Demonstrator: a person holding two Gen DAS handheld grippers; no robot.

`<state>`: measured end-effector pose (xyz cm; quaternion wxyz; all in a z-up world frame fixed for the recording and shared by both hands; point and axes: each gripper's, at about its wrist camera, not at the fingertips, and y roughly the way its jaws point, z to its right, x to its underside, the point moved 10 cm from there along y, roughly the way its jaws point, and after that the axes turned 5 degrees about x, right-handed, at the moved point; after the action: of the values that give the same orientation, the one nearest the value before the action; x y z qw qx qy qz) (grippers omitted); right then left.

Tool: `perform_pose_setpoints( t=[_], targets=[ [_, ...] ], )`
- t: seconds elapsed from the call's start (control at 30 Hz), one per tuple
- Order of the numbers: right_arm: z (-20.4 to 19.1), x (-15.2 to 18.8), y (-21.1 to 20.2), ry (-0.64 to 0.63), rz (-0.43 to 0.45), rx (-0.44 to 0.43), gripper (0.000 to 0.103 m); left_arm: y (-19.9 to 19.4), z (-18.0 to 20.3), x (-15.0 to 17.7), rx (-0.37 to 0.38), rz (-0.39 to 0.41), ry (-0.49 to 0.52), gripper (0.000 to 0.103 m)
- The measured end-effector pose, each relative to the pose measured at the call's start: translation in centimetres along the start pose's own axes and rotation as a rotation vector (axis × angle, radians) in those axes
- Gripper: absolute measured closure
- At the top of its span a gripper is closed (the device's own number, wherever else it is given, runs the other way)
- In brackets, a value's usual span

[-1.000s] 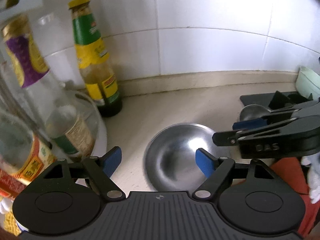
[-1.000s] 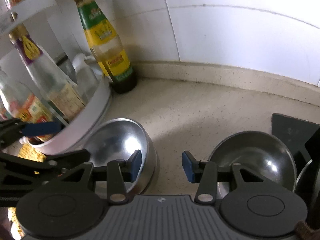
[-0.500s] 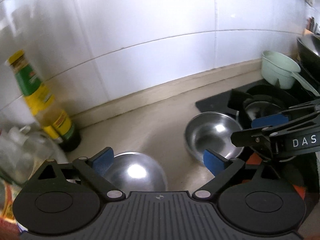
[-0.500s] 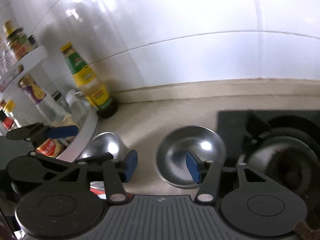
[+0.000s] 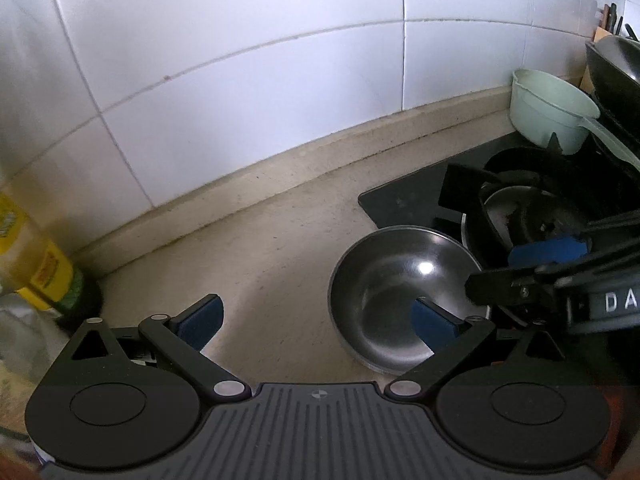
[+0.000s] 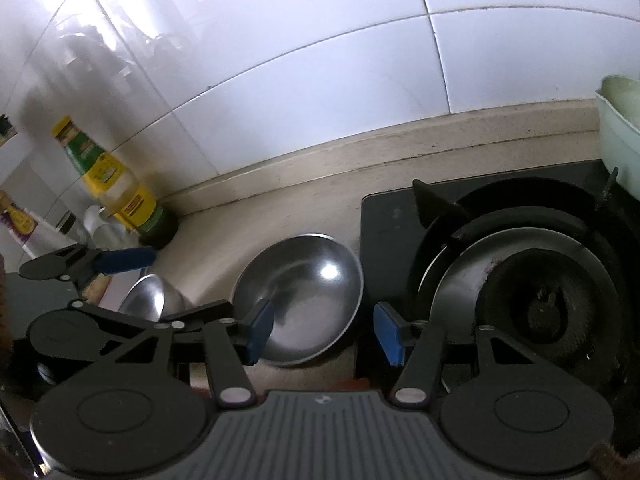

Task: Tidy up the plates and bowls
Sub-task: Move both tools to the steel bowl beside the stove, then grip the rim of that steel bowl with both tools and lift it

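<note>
- Two steel bowls sit on the counter: one bowl [image 6: 298,298] beside the stove [image 6: 520,280], a second bowl [image 6: 146,298] at its nine o'clock.
- Left gripper [image 5: 316,320] gapes wide, empty.
- Right gripper [image 6: 324,334], partly open and empty, straddles the first bowl's rim.

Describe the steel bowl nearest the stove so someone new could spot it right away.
Find the black gas stove on the beige counter. The steel bowl sits just off its left edge, upright and empty. It looks larger than the second steel bowl, nearer the bottles.
</note>
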<state>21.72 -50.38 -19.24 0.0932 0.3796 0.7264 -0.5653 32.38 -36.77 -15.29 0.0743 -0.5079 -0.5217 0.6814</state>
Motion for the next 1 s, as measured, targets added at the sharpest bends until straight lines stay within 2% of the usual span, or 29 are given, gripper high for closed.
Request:
perform_pose_setpoints(
  t=[0.17, 0.27, 0.4, 0.47, 0.57, 0.73, 1.0],
  targets=[
    [0.4, -0.1, 1.9, 0.022, -0.04, -0.009, 0.051, 2.1, 0.0, 0.0, 0.017, -0.032, 0.002, 0.007],
    [0.4, 0.3, 2.7, 0.03, -0.069, -0.034, 0.051, 3.3, 0.3, 0.7, 0.043, -0.061, -0.004, 0.019],
    [0.1, 0.7, 3.6, 0.026, -0.097, -0.05, 0.06, 4.6, 1.0, 1.5, 0.067, -0.092, 0.01, 0.034],
    [0.2, 0.7, 4.0, 0.033, -0.103, -0.067, 0.066, 5.2, 1.3, 1.9, 0.084, -0.108, 0.01, 0.038],
    [-0.3, 0.7, 4.3, 0.012, -0.116, -0.081, 0.074, 5.8, 1.2, 2.2, 0.071, -0.11, 0.019, 0.04],
    [-0.5, 0.4, 4.7, -0.001, -0.114, -0.074, 0.075, 5.7, 0.7, 2.2, 0.074, -0.101, -0.002, 0.044],
    [-0.7, 0.3, 4.6, 0.02, -0.119, -0.1, 0.075, 4.2, 0.4, 0.9, 0.065, -0.054, -0.012, 0.043]
  ],
)
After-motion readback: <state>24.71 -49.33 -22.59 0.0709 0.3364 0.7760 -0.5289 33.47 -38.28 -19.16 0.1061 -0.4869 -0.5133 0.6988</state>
